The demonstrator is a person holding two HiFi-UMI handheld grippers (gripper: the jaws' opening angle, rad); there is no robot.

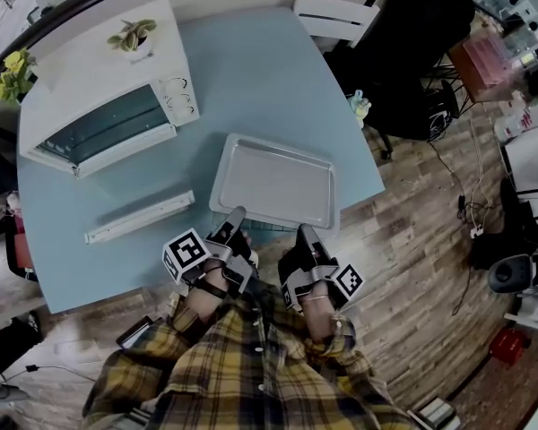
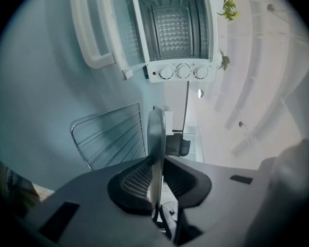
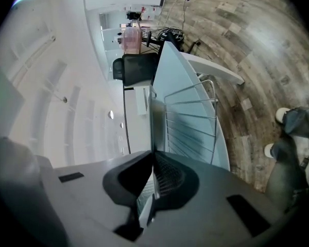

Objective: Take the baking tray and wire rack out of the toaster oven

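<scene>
I hold the silver baking tray (image 1: 273, 182) flat over the near right part of the blue table (image 1: 251, 70). My left gripper (image 1: 236, 215) is shut on its near rim at the left, and my right gripper (image 1: 303, 231) is shut on the same rim at the right. In the left gripper view the tray (image 2: 156, 133) shows edge-on between the pads (image 2: 136, 181), with the wire rack (image 2: 113, 138) right under it. The right gripper view shows the tray's rim (image 3: 155, 122) in the jaws and the rack (image 3: 193, 122) over the table. The white toaster oven (image 1: 99, 106) stands at the left, door open.
A long white strip (image 1: 139, 218) lies on the table in front of the oven. A small plant (image 1: 133, 34) sits on the oven top and a small figure (image 1: 359, 106) at the table's right edge. A black chair (image 1: 403, 52) stands beyond the table on the wooden floor (image 1: 412, 240).
</scene>
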